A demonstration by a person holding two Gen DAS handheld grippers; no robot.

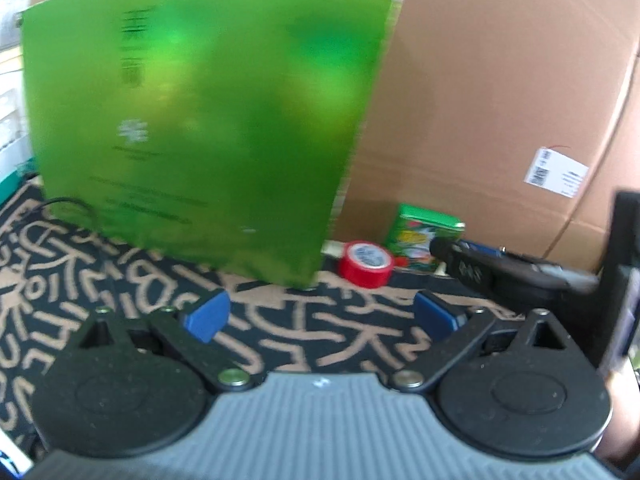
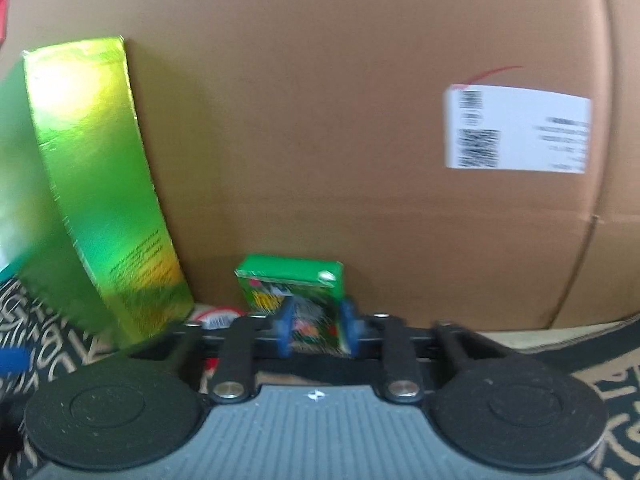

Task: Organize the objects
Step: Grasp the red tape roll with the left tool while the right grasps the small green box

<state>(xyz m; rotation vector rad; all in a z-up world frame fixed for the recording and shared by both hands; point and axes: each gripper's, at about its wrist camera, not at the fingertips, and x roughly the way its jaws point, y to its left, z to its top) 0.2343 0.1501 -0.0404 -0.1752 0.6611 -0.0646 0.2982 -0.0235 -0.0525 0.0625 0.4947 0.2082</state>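
Observation:
A tall shiny green box (image 1: 200,120) stands upright on the patterned cloth, just beyond my left gripper (image 1: 320,314), which is open and empty. The same box shows at the left of the right wrist view (image 2: 100,200). A small green carton (image 2: 292,284) with a colourful print stands against a cardboard wall. My right gripper (image 2: 314,330) is shut on its lower part, blue pads on either side. The carton also shows in the left wrist view (image 1: 424,240), with the right gripper's finger (image 1: 476,268) at it. A red tape roll (image 1: 366,264) lies beside it.
A big cardboard box (image 2: 360,120) with a white shipping label (image 2: 516,128) forms the back wall. The surface is a black cloth with tan markings (image 1: 280,340). A thin black cable (image 1: 72,204) lies at the left. The tape roll peeks behind the right gripper (image 2: 218,318).

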